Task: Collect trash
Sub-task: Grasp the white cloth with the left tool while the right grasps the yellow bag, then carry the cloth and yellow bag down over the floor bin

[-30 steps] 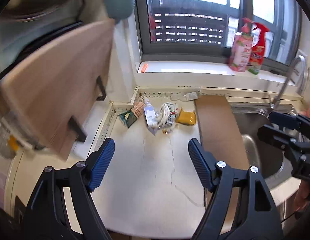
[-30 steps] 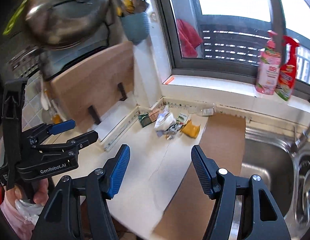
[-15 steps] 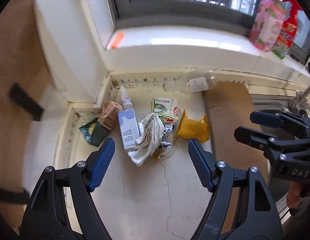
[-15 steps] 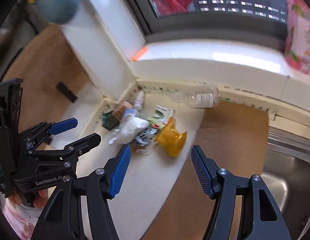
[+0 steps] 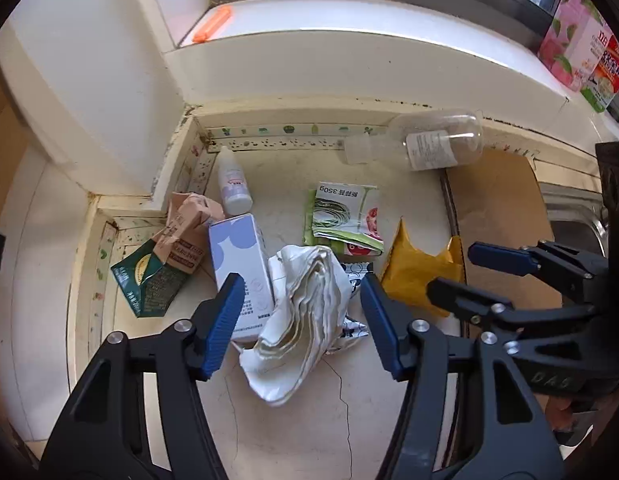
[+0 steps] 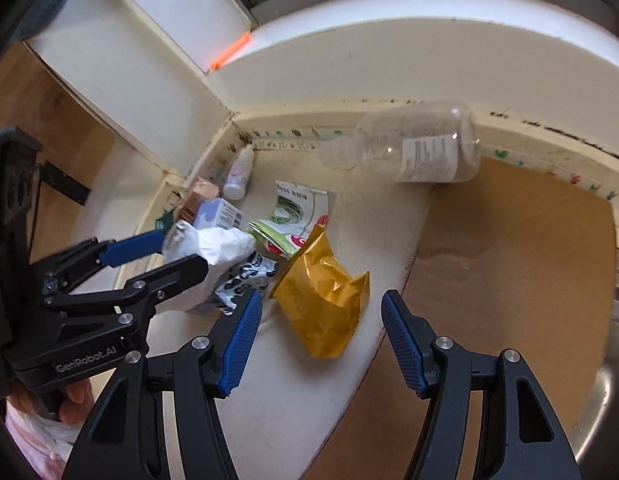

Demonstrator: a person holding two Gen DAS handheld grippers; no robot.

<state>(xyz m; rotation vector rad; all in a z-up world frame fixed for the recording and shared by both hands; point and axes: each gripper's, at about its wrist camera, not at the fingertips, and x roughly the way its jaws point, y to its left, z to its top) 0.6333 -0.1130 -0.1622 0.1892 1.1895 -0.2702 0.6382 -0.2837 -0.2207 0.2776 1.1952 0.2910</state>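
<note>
Nothing is collected yet, as I judge it; all the trash lies in the counter corner. I take the crumpled paper (image 5: 305, 320) as my landmark. Left of it: a green packet (image 5: 147, 280), brown carton (image 5: 185, 232), lilac box (image 5: 241, 272), and a small bottle (image 5: 233, 184) behind. My left gripper (image 5: 301, 320) straddles the paper, jaws closing, not yet pinching. Right of it, the yellow bag (image 6: 325, 300) sits under my right gripper (image 6: 321, 340), fingers spread, empty. A clear bottle (image 5: 433, 144) lies against the back wall. The walls hem in the left and back; there is open room toward me and over the brown mat (image 6: 509, 280).
</note>
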